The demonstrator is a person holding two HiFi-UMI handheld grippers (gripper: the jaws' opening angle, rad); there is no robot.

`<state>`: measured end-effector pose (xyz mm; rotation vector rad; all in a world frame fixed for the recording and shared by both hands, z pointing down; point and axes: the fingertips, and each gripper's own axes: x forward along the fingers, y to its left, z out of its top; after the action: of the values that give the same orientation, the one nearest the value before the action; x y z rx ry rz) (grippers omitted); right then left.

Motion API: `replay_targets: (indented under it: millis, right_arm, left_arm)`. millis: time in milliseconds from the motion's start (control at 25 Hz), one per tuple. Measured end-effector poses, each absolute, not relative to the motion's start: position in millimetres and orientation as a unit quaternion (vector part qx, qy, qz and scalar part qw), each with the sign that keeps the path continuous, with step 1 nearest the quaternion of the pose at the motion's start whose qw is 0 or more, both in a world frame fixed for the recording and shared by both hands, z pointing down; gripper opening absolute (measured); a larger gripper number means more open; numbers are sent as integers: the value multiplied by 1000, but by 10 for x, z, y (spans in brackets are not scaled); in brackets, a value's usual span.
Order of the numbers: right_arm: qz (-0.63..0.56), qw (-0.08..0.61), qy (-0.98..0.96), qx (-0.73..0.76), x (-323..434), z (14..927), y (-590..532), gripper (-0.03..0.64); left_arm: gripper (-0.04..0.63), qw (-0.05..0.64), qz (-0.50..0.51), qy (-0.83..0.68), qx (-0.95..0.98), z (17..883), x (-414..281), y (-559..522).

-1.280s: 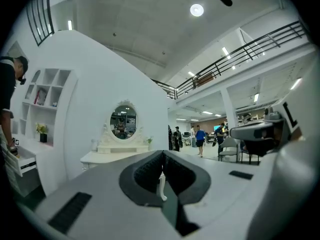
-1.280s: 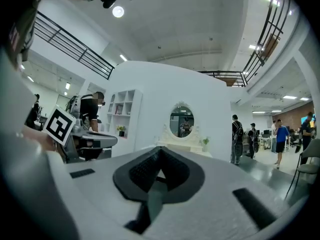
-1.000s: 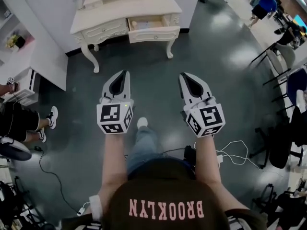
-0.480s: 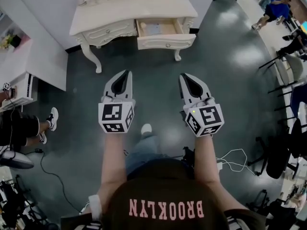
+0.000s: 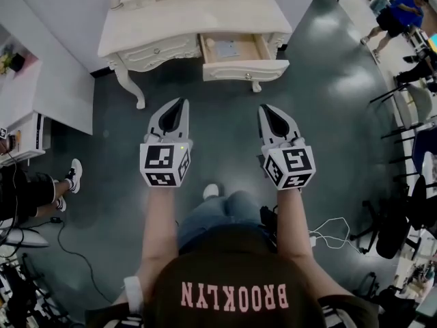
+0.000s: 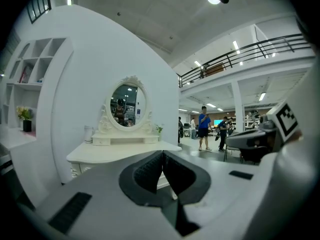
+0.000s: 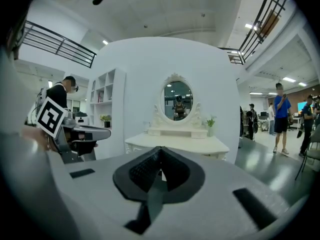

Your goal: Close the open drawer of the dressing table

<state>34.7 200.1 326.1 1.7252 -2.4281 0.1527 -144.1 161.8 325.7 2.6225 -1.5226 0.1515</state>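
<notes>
The cream dressing table (image 5: 184, 19) stands against the white wall at the top of the head view. Its right drawer (image 5: 235, 49) is pulled out, with a paper lying inside, and its front panel (image 5: 246, 70) faces me. My left gripper (image 5: 183, 102) and right gripper (image 5: 262, 108) are held side by side over the dark floor, short of the table, both pointing at it. Each is shut with nothing in it. The left gripper view shows the closed jaws (image 6: 162, 154) before the table top (image 6: 120, 152) and oval mirror (image 6: 127, 105). From the right gripper (image 7: 160, 149) the table (image 7: 177, 141) lies straight ahead.
A white shelf unit (image 5: 48, 87) stands left of the table. A seated person's legs (image 5: 41, 183) are at the far left. Cables (image 5: 334, 224) trail on the floor at the right, near dark chairs (image 5: 410, 183). People (image 5: 399, 12) stand at the far right.
The dressing table has grown and slid lower in the head view as both grippers came forward toward it. The jaws stayed shut.
</notes>
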Motion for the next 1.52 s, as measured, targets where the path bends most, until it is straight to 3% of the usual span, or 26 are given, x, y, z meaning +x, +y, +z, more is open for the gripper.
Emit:
replay_targets:
  millis: [240,840,1520]
  right_arm:
    - [38,110,-809,576,316,3382,1786,-3]
    - [70,95,-803,584,573,3695,1195,-3]
    - [138,171,-794,567,906,4583,-59,-3]
  left_arm:
    - [5,67,42,-507,859,3331,-1611,1456]
    - [5,79,57,-531,842,3538,-1700,1075]
    - [5,139,99,-544,821,4032,-1436,-52]
